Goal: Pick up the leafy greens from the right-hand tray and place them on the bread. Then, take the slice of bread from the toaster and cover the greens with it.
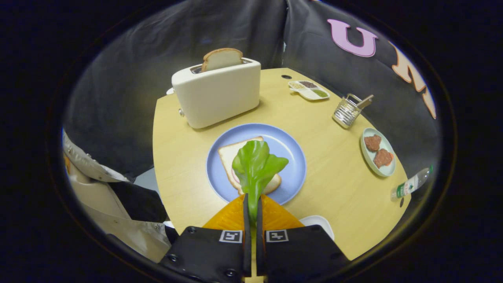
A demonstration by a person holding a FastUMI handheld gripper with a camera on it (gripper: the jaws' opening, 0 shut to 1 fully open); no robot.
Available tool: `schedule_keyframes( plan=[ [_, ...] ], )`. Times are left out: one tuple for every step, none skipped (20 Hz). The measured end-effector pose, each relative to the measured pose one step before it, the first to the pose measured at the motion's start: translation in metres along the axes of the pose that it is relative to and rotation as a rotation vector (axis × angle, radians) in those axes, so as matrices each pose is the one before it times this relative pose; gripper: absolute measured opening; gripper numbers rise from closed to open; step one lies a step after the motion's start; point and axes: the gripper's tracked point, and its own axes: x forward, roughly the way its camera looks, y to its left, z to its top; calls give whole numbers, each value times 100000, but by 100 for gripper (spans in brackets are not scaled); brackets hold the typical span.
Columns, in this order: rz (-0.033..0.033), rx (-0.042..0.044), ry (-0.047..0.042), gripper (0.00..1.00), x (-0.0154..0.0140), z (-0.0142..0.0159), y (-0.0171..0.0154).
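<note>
The claw (251,208) pinches the stem of the bright green leafy greens (256,165), apparently hanging just above the pale bread slice (230,155) on the round blue plate (292,157). Release remains, then fetching the toast slice (222,59) from the white toaster (216,96).

Worktop (338,184) pale wood grain, matt. Toaster (217,96) smooth cream plastic, slight sheen; plate (292,157) matt blue. Leafy greens (255,167) glossy plastic-looking; wire basket (346,112) shiny metal
</note>
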Motion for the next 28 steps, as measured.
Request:
schedule_keyframes(
  plan=[
    [565, -461, 63, 8, 250, 337, 202],
    [535, -449, 106, 8, 390, 196, 195],
    [654, -305, 93, 8, 233, 306, 206],
    [785, -238, 182, 8, 310, 212, 260],
    [617, -497, 26, 8, 239, 328, 187],
    [423, -453, 285, 8, 346, 216, 223],
    [212, -469, 123, 8, 322, 242, 158],
    [140, -294, 166, 8, 383, 146, 89],
    [290, -355, 422, 8, 308, 117, 151],
    [201, -584, 357, 8, 417, 174, 167],
    [157, -649, 339, 8, 376, 108, 133],
    [212, -511, 295, 8, 324, 88, 111],
    [296, -279, 331, 8, 346, 144, 115],
    [293, -179, 49, 8, 372, 176, 96],
    [540, 69, -17, 8, 327, 237, 131],
    [599, 36, -11, 8, 332, 187, 211],
    [515, -211, 3, 9, 302, 277, 145],
    [596, -136, 59, 10, 371, 244, 129],
    [670, -91, 54, 10, 254, 176, 161],
    [510, -57, 190, 11, 300, 211, 138],
    [317, -4, 150, 12, 263, 144, 19],
    [-30, 23, 256, 13, 236, 139, -95],
    [428, 68, 514, 13, 262, -62, 49],
    [-385, -460, 98, 14, 163, 169, -180],
    [-1217, -563, 26, 15, 190, 99, -449],
    [-651, 25, 327, 15, 105, -56, -147],
    [-1222, -201, 335, 21, 187, -72, -305],
    [-1579, -846, 78, 27, 228, -32, -385]
  ],
)
